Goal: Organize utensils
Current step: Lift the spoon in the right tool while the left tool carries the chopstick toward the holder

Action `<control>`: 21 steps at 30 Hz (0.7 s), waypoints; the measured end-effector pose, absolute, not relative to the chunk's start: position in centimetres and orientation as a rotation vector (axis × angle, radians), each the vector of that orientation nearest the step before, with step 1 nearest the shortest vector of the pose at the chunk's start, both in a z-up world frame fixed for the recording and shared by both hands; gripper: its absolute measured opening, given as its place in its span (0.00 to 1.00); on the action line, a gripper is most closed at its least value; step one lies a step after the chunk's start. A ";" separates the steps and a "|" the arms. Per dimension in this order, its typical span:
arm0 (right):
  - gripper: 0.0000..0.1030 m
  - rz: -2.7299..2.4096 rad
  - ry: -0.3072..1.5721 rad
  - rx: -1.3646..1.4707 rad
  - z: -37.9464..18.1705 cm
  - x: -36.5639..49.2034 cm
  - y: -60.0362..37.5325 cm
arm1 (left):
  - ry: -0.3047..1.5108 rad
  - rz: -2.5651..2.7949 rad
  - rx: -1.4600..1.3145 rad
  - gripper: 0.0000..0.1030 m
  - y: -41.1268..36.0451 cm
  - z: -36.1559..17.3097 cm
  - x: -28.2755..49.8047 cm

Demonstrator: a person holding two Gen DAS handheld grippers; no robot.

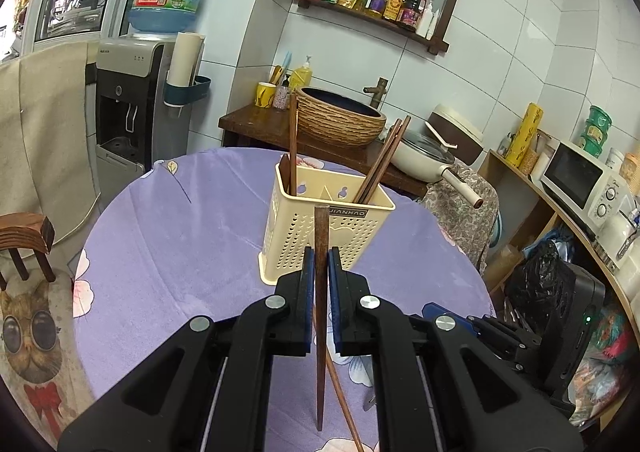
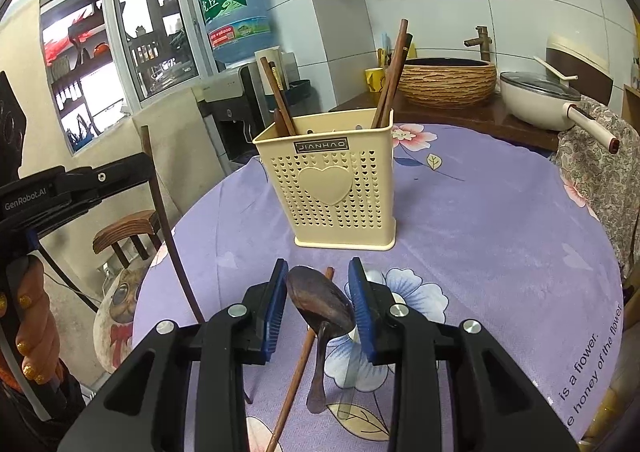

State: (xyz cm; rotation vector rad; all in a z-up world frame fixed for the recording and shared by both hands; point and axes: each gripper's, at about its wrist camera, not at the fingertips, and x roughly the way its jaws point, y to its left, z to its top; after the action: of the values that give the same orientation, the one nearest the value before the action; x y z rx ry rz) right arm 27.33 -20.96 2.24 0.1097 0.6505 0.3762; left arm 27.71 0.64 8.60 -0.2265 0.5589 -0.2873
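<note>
A cream perforated utensil holder (image 1: 320,228) stands mid-table, with dark chopsticks (image 1: 382,162) leaning in its compartments; it also shows in the right wrist view (image 2: 332,188). My left gripper (image 1: 320,268) is shut on a dark wooden chopstick (image 1: 320,316), held upright just in front of the holder; it also shows at the left of the right wrist view (image 2: 168,228). My right gripper (image 2: 318,288) is open above a dark wooden spoon (image 2: 320,304) lying on the cloth. A loose chopstick (image 2: 298,364) and a clear spoon (image 2: 352,372) lie beside it.
The round table has a purple flowered cloth (image 2: 480,220). A wooden stool (image 2: 128,232) stands to the left. A counter with a woven basin (image 1: 340,120), a pan (image 1: 424,160) and a microwave (image 1: 580,176) lies behind and to the right.
</note>
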 end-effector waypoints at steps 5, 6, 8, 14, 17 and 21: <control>0.30 0.381 0.643 0.097 2.6 27.3 -20.7 | 0.545 -0.289 -0.221 0.07 0.7 9.0 27.6; 0.30 0.381 0.640 0.093 2.7 27.3 -20.7 | 0.543 -0.290 -0.218 0.07 0.7 9.1 27.5; 0.30 0.380 0.632 0.087 2.9 27.4 -20.6 | 0.537 -0.289 -0.213 0.07 0.7 9.4 27.5; 0.29 0.387 0.610 0.078 3.9 27.9 -20.5 | 0.532 -0.301 -0.217 0.07 0.8 10.2 28.5; 0.30 0.387 0.585 0.066 5.0 28.2 -20.5 | 0.527 -0.298 -0.216 0.07 0.9 10.9 29.2; 0.30 0.393 0.556 0.056 6.7 29.0 -20.5 | 0.504 -0.305 -0.208 0.07 0.9 12.4 29.6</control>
State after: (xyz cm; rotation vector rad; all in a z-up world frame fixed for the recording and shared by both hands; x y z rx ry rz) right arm 29.02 -20.53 6.66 0.0563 0.5560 0.3933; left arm 29.62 0.92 12.41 -0.2080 0.5037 -0.3050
